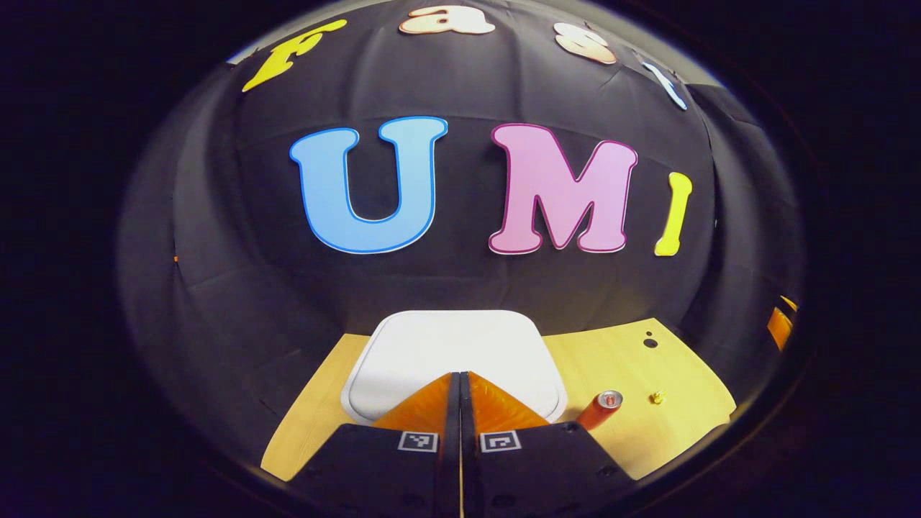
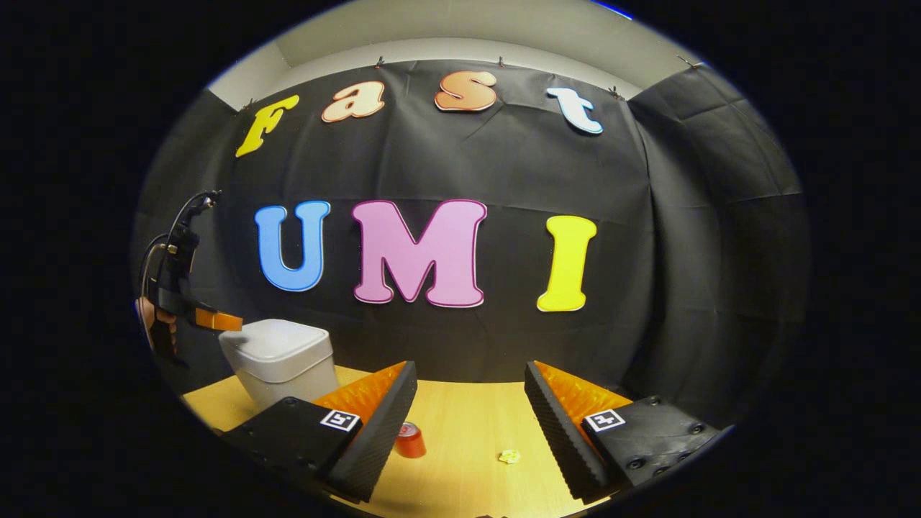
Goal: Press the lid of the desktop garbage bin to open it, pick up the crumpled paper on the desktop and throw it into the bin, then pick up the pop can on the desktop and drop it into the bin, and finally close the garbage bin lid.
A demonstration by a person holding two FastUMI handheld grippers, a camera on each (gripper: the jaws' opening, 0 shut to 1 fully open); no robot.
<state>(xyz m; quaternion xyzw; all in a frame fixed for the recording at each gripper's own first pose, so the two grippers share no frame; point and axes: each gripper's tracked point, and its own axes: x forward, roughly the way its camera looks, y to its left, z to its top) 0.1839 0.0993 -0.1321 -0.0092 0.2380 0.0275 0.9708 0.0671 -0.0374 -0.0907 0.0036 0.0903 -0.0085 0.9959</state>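
The white desktop bin (image 1: pixel 453 352) stands at the back of the wooden table with its lid down. My left gripper (image 1: pixel 460 375) is shut with nothing in it, its tips over the near edge of the lid; whether they touch it I cannot tell. In the right gripper view the bin (image 2: pixel 282 358) is at the left, with the left gripper (image 2: pixel 229 321) at the lid's left edge. An orange pop can (image 1: pixel 601 409) lies on its side right of the bin. A small crumpled paper (image 1: pixel 657 396) lies beyond it. My right gripper (image 2: pixel 469 370) hangs open above the can (image 2: pixel 410 440) and the paper (image 2: pixel 509 456).
The wooden table (image 2: pixel 460 417) runs back to the black cloth wall right behind the bin. Two small dark holes (image 1: pixel 650 342) mark the tabletop at the far right. Bare tabletop lies between the can and the paper.
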